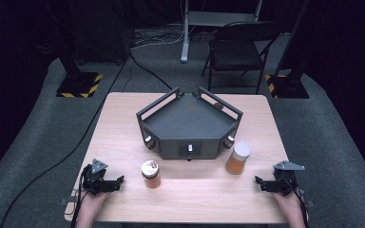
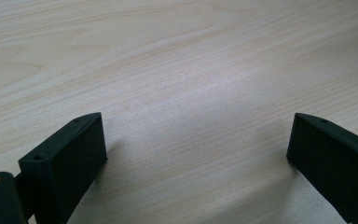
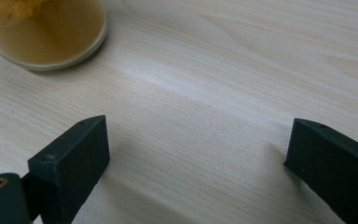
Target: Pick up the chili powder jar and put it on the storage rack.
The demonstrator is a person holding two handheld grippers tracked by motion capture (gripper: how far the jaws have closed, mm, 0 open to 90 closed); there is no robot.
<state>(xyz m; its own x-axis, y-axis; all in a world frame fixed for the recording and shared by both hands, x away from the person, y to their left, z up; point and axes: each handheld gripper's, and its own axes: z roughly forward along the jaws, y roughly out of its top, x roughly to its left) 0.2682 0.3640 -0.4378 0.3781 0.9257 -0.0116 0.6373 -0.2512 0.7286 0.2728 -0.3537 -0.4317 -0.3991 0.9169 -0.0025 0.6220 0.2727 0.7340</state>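
I hold my left tongs (image 1: 120, 180) at the 8 o'clock corner of the counter (image 1: 123, 114) and my right tongs (image 1: 257, 180) at the 4 o'clock corner, both low over the wood. Each pair stands wide open with nothing between the jaws; in the left gripper view I see bare wood grain between them, and in the right gripper view the same.

Two jars stand on the counter. The short jar (image 1: 150, 174), with a patterned lid, is just beside my left tongs, at their 3 o'clock. The taller jar (image 1: 238, 158), with a white lid and orange-brown contents, stands near my right tongs, at their 10 o'clock; its base shows at 11 o'clock in the right gripper view.

One dark angular tray (image 1: 190, 121) with raised rails sits mid-counter, at 12 o'clock from both jars, with knobs along its front face. Nothing lies between either tongs and its nearest jar. Beyond the counter stands one folding chair (image 1: 237, 50).
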